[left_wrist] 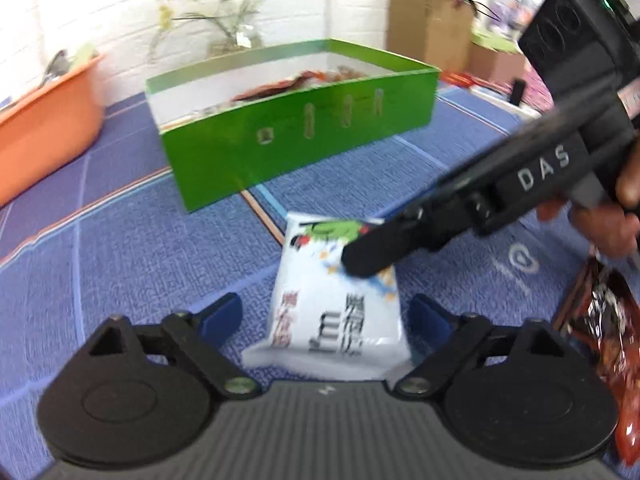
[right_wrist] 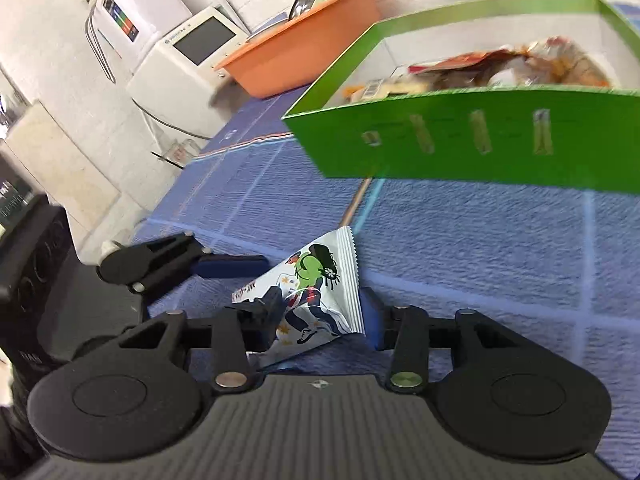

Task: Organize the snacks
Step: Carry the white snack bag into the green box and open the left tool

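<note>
currently on record — one white snack packet (left_wrist: 340, 304) printed with a green cartoon figure, lying on the blue ribbed table mat (left_wrist: 132, 248), just in front of the green cardboard box (left_wrist: 296, 140) but apart from it.

left gripper (left_wrist: 326, 316): jaws spread wide, blue-padded fingers (left_wrist: 224, 312) on either side of the packet's near end; a gap of mat shows between each pad and the wrapper, so nothing is pinched.

right gripper (right_wrist: 324, 308): jaws part-way open, straddling the packet's far end. in the right wrist view the packet stands tilted between the two fingers, its crimped edge pointing up toward the box. the right-hand pad sits just beside or against the wrapper and the left-hand finger overlaps its edge; whether either presses on it cannot be told. in the left wrist view one black finger crosses over the packet's upper right corner, and a hand (left_wrist: 608, 220) grips the tool's handle at the right edge.

green box: open-topped, white inside, already holding several orange and red wrappers (right_wrist: 500, 64) — blurred, no count possible.

other items: a dark red snack bag (left_wrist: 604, 312) on the mat to the right of the left gripper; an orange plastic tub (right_wrist: 304, 60) behind the box on the left, with dishes in it; a white appliance with a dark screen (right_wrist: 188, 52) beside the tub; a plant in a glass vase (left_wrist: 236, 32) against the white brick wall.
</note>
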Tool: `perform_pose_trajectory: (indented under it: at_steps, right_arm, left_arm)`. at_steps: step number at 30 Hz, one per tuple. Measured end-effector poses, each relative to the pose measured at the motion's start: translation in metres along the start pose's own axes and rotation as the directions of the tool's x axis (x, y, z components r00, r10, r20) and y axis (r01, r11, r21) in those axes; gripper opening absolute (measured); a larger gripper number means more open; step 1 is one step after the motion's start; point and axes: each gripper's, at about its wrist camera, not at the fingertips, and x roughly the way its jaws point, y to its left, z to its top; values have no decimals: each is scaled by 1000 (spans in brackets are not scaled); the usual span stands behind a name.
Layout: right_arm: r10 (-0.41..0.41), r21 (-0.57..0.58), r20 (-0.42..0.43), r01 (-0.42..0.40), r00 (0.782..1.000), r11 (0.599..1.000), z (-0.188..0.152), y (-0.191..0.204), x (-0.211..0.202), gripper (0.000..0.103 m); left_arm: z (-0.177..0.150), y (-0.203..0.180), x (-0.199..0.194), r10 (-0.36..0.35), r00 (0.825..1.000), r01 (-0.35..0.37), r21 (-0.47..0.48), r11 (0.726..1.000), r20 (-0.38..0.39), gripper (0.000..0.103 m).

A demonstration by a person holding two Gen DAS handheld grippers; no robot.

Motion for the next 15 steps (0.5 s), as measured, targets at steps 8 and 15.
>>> perform_pose_trajectory:
  at_steps: [8,15]
  right_arm:
    - [3,-41,26,-2,1000,999,-8,13,-8,54]
    - [11,-73,133,-1,991,997,-4,17,-33,51]
  left_arm:
    - [-3,-15,-12,45,999,-44,-25,999,28,60]
    - [21,-21,-19,52,994,-53,4,999,94,60]
